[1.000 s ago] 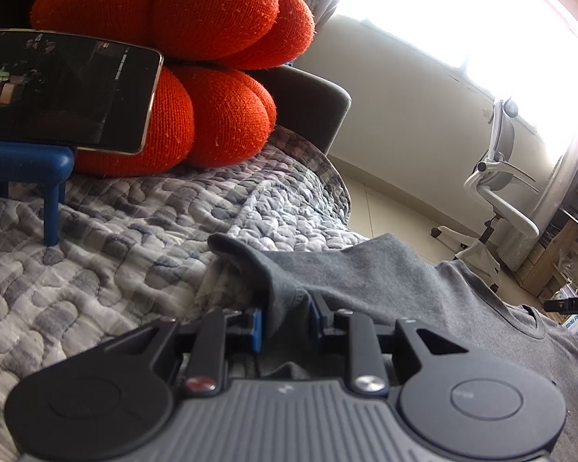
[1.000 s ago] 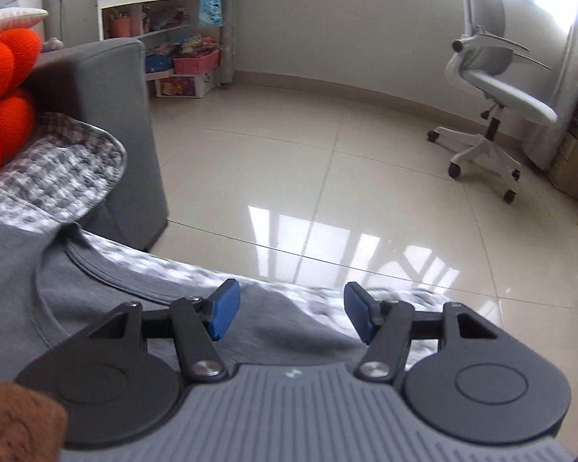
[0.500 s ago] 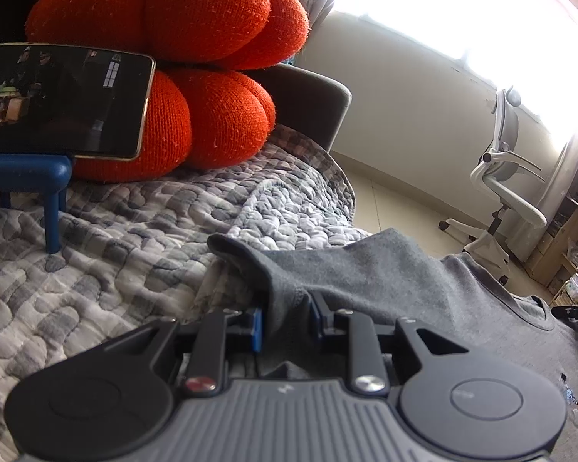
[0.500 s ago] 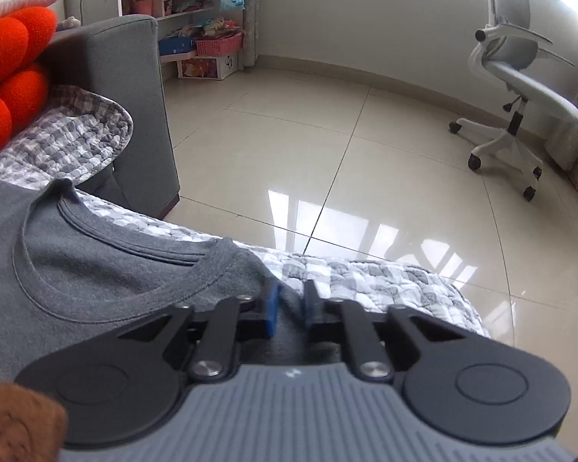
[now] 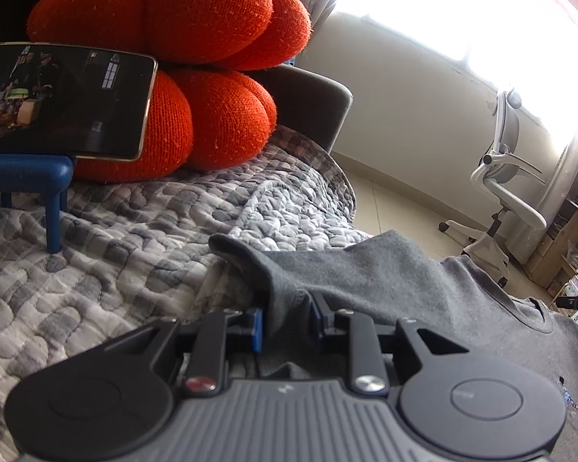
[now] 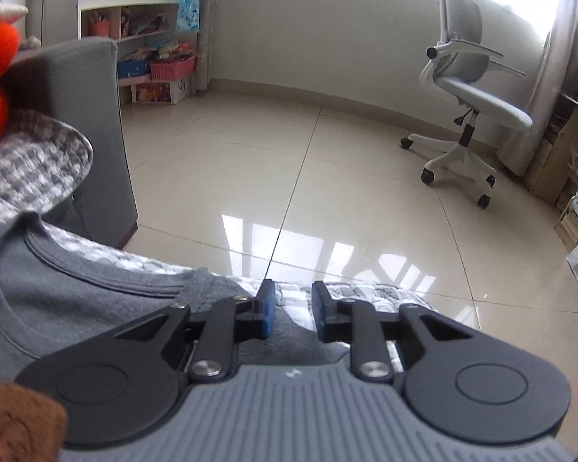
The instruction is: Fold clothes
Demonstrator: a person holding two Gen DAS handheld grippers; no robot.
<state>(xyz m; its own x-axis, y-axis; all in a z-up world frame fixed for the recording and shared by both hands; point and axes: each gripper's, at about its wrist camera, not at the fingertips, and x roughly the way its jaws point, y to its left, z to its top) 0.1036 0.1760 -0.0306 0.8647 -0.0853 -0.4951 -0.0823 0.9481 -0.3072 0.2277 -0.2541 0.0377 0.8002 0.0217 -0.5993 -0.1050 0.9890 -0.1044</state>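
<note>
Quilted grey bedding [image 5: 142, 254] covers the sofa, with a phone [image 5: 61, 96] on a blue stand [image 5: 23, 177] and an orange knot cushion [image 5: 181, 50] off to the left beyond the jaws, and a pale office chair [image 6: 470, 115] out on the tiled floor to the right. Between those, the grey T-shirt [image 5: 385, 269] lies spread on the quilt. The left gripper [image 5: 287, 323] pinches a bunched fold of sleeve between its blue pads. The right gripper [image 6: 293, 315] sits at the shoulder just right of the collar [image 6: 96, 277]; its jaws are opening, cloth lying between them but not pressed. Half a second ago they were clamped on that fabric, and a second ago they stood wide apart; the left grip has not changed. The risk I see: with one side let go while the other holds, any pull from the left could drag the shirt askew and leave a crooked fold.
</note>
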